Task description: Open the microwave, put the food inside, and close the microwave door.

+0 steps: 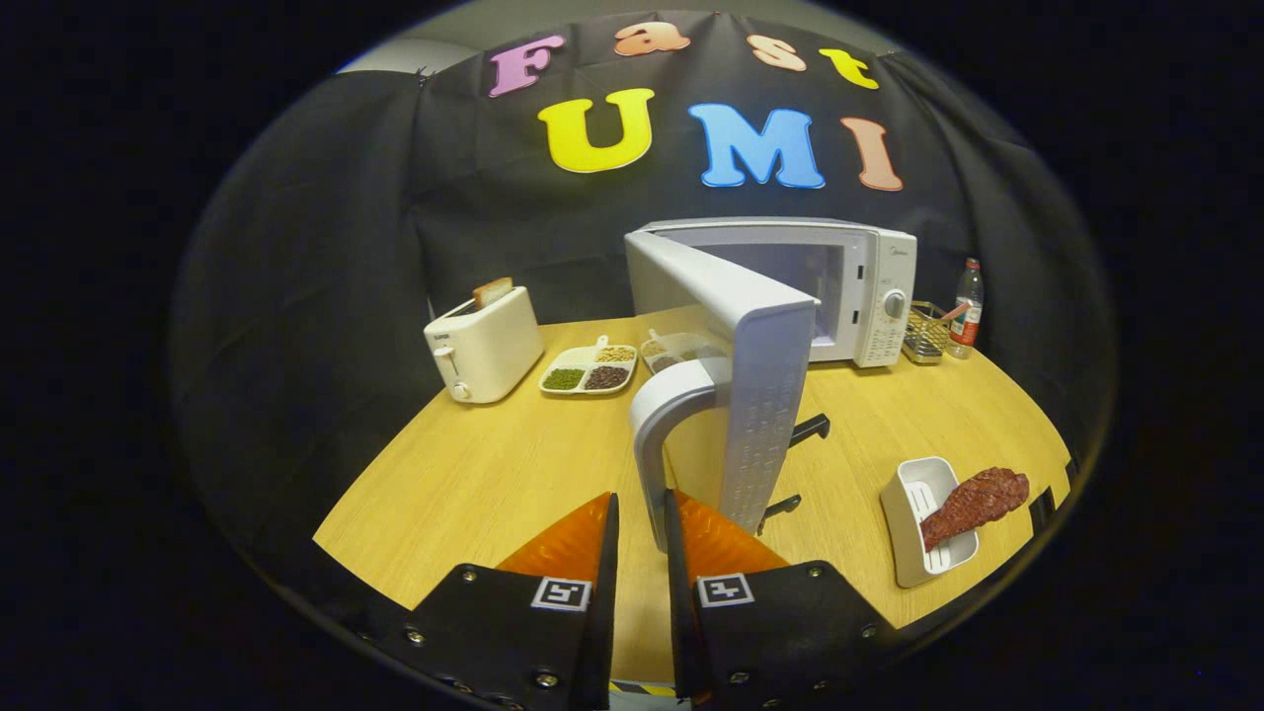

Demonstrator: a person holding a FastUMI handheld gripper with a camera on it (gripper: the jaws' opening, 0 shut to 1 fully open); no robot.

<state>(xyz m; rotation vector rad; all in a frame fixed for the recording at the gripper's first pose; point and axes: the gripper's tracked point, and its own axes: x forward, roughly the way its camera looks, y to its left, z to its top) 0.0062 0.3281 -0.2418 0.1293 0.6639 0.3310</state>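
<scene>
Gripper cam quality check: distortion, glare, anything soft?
Gripper view: strong fisheye, the table edge bows; sharp focus on the open microwave door and meat; even light, soft shadows, no harsh glare; gripper fingers nearly closed around the handle.

The gripper (642,523) pointed forward toward twelve o'clock, its two fingers (592,538) held nearly parallel with a narrow gap between them, closed around the lower end of the door handle (660,434), which stood between their tips.
</scene>
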